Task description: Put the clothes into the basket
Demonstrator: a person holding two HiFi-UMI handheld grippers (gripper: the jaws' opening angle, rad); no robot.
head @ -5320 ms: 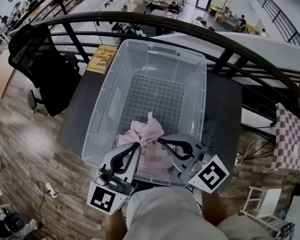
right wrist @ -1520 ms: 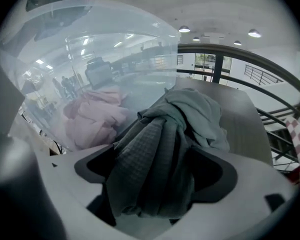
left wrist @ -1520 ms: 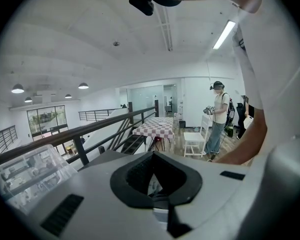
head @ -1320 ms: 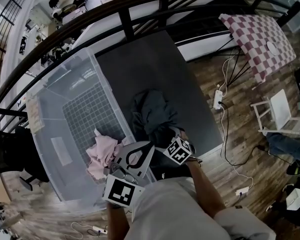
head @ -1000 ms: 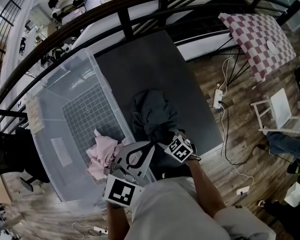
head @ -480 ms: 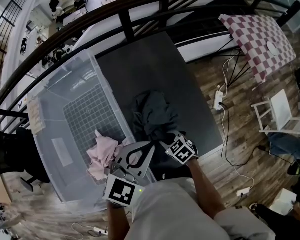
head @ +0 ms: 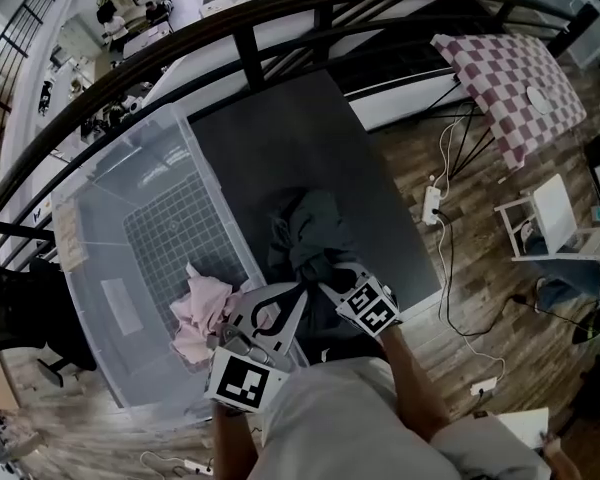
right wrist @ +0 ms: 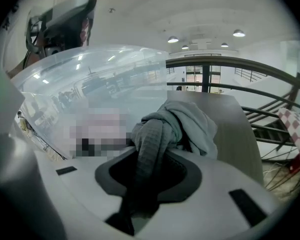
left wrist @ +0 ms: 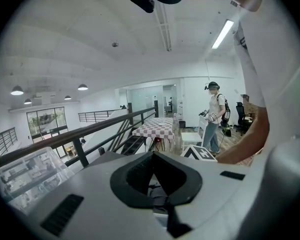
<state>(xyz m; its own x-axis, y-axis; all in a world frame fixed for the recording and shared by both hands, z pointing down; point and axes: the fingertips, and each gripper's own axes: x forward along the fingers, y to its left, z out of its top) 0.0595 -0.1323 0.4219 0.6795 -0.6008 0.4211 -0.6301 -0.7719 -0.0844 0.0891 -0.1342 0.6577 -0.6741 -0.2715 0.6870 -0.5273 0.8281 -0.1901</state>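
A clear plastic basket (head: 100, 193) stands on the left half of the dark table (head: 280, 138). A pink garment (head: 202, 313) lies in the basket's near corner. A dark grey garment (head: 308, 230) is bunched on the table just right of the basket. My right gripper (head: 330, 280) is shut on the near edge of this grey garment (right wrist: 182, 124), and a fold runs down between the jaws of the right gripper (right wrist: 135, 209). My left gripper (head: 270, 313) hovers by the basket's near right rim, shut and holding nothing. Its jaws (left wrist: 162, 209) point toward the railing.
A black railing (head: 280, 13) curves round the table's far side. To the right stand a table with a checked cloth (head: 505, 78) and a white chair (head: 555, 218), with cables (head: 445, 218) on the wood floor. A black office chair (head: 20, 308) is at the left. A person (left wrist: 215, 116) stands further off.
Five seconds ago both grippers held the pink garment over the basket. Within the last second the right gripper's jaws closed on the grey garment, which has bunched up toward me.
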